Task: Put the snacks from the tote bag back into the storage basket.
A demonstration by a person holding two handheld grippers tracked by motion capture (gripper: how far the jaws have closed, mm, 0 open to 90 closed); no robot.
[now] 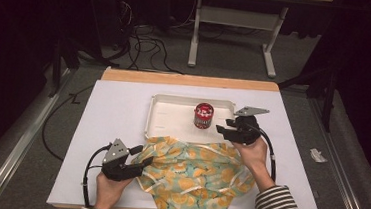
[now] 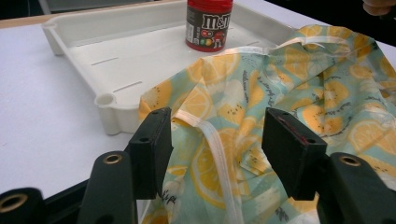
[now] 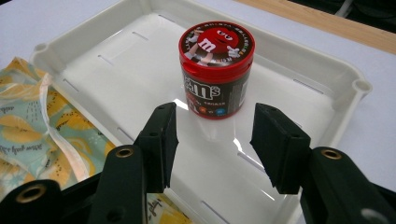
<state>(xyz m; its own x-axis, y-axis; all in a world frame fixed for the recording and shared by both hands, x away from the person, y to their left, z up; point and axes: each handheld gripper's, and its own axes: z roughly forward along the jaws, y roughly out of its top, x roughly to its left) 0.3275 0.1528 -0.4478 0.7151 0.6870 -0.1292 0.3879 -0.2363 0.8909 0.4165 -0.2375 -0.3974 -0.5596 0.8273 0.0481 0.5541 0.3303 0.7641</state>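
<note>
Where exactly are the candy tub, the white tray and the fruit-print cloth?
candy tub (image 3: 216,44): right gripper view, on its red lid.
white tray (image 1: 174,99): high view, on its far rim.
fruit-print cloth (image 1: 195,178): high view, on the middle of the fabric.

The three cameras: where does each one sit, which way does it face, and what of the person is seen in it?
High view: fixed above the person's side, looking forward and down on the table; both hands, forearms, left gripper and right gripper.
Left gripper view: rides the left gripper, looking along its open jaws over the cloth toward the tray.
Right gripper view: rides the right gripper, looking past its open jaws at the can in the tray.
Shared: all three show can, tray and cloth.
</note>
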